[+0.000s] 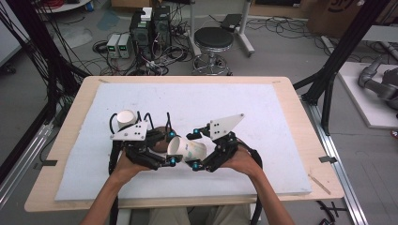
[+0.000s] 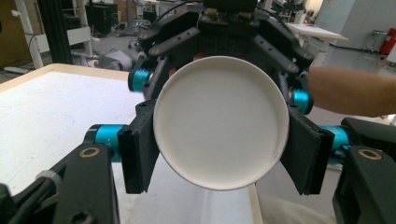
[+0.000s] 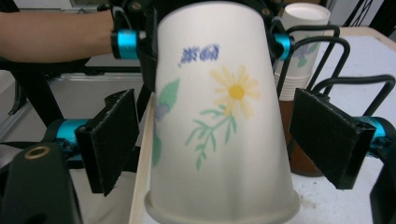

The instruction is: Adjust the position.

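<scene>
- High view, item one: flowered paper cup (image 1: 187, 149), on its side above the white mat (image 1: 263, 112), between my two grippers.
- Left gripper (image 1: 171, 148): pads clamped on the cup's base end.
- Right gripper (image 1: 194, 148): jaws spread, flanking the rim end without touching.
- Cup stack (image 1: 126, 119): behind the left gripper.

The left gripper (image 1: 170, 149) hides most of a brown object (image 1: 161, 138); the cup (image 3: 224, 116) rim is cropped by the frame's lower edge.

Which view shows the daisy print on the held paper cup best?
The right gripper view: the paper cup faces it side-on, daisy print clear. The left gripper view shows its plain white base; the high view shows it small, print faint.
</scene>
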A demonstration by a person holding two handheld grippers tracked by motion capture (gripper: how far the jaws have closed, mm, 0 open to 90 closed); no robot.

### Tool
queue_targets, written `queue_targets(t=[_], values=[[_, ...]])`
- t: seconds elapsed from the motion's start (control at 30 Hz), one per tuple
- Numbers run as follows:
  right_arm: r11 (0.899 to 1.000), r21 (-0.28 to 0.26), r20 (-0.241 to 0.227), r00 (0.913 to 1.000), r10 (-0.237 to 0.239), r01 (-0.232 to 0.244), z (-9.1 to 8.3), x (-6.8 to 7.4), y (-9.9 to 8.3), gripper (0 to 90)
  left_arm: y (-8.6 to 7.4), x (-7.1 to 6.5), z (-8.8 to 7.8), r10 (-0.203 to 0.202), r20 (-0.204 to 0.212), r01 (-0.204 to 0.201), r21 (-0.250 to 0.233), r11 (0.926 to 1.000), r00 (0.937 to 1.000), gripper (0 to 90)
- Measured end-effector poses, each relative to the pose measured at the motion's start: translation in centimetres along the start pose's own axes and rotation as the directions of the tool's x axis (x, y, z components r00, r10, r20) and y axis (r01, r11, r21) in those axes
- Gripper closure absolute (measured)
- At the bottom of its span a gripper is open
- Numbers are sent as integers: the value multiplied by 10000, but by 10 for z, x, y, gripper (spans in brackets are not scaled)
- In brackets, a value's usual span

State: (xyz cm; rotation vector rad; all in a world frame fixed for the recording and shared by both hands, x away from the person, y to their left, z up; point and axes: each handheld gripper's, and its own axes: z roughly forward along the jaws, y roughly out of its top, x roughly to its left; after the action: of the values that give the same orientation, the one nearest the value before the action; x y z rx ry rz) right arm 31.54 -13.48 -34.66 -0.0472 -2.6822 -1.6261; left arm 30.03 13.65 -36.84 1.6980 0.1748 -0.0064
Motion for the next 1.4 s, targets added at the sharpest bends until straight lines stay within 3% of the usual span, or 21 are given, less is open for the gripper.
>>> queue_targets(t=[0.87,1.03,1.4], values=[[9974,708,-455,9989,-65,97,18,-4,-4,168,-1,-2,-2,0,96,1,-110,9999,10000,355],[9972,739,-560,9984,-78,119,17,-4,-4,261,-1,-2,-4,-7,75,7,-116,9999,10000,355],[9968,793,-604,9982,-44,92,16,-3,-4,317,-3,-1,-4,-92,98,92,-8,10000,9999,356]])
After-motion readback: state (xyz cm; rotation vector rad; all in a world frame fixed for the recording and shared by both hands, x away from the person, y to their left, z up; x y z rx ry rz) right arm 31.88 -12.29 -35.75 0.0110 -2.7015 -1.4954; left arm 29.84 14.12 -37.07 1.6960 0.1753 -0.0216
